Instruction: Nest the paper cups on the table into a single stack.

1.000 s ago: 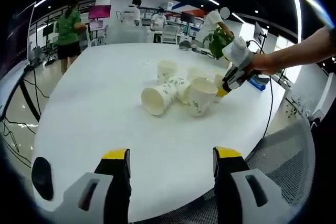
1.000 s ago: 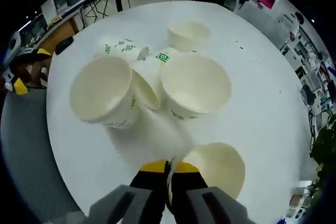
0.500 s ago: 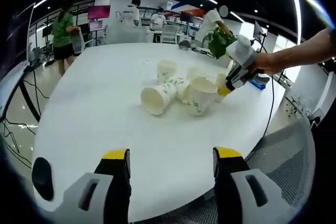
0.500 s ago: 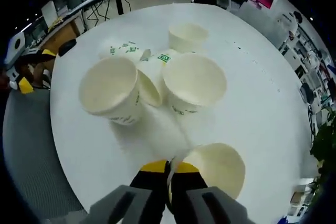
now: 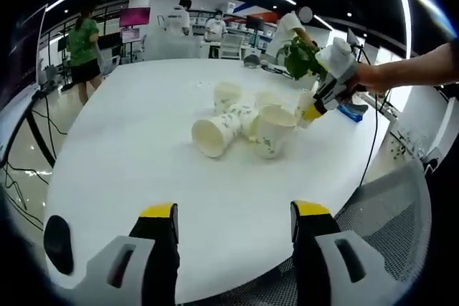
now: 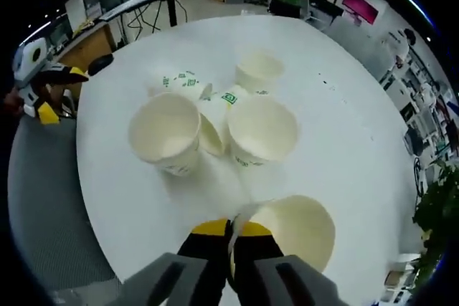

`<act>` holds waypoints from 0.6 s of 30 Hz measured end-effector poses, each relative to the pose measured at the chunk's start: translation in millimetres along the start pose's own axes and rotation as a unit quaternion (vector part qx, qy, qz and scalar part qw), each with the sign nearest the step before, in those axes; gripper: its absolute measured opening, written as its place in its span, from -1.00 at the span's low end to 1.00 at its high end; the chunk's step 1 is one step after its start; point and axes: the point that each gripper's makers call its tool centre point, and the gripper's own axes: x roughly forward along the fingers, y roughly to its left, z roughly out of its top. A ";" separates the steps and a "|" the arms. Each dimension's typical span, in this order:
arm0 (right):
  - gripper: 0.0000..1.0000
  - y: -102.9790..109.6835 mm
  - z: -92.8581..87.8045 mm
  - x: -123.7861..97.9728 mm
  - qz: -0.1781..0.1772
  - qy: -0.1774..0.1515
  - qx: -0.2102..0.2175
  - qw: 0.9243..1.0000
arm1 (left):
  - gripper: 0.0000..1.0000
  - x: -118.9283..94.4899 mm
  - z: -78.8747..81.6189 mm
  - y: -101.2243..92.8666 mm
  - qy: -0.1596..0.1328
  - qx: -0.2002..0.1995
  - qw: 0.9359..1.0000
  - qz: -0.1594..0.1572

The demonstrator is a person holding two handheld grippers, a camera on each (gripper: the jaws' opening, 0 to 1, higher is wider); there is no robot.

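So the cup [image 6: 297, 227] I've got is pinched by its rim in my right hand-held gripper [image 6: 233, 238], jaws closed tight on the paper wall, mouth up. Rim grip keeps the bottom free, which I judge is what I need to drop it into another cup. In the left gripper view it shows small at the tips of that same gripper [image 5: 313, 111], held up off the worktop [image 5: 143, 155], above and to the side of the cluster.

Rest of the cups sit bunched near the middle of the worktop. Two upright ones [image 6: 166, 132] and [image 6: 262, 130] are close together, mouths up, so either looks like a fair target. Between and behind them one lies on its side [image 6: 215, 112], touching them, with another tipped one [image 6: 179, 82] beyond. A further upright cup [image 6: 258, 71] stands at the back of the bunch. In the left gripper view the lying cup [image 5: 215, 134] points its mouth towards me.

My left hand-held gripper [image 5: 233, 223] hangs at the near worktop edge, jaws wide apart, holding nothing, well away from the cups; I'd guess it's waiting to steady a receiving cup or right a tipped one. No stack yet, so the task is barely begun. Risk: tipped cups could roll if bumped.
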 end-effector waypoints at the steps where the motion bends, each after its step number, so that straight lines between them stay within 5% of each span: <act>1: -1.00 -0.1 2.1 -1.4 0.000 -0.002 -0.003 1.000 | 0.25 0.3 -0.3 0.0 0.000 0.000 1.000 0.000; 18: -1.00 46.3 62.1 -30.7 0.031 -0.040 -0.116 0.992 | 0.22 -1.7 0.2 -4.1 0.004 0.001 1.000 -0.002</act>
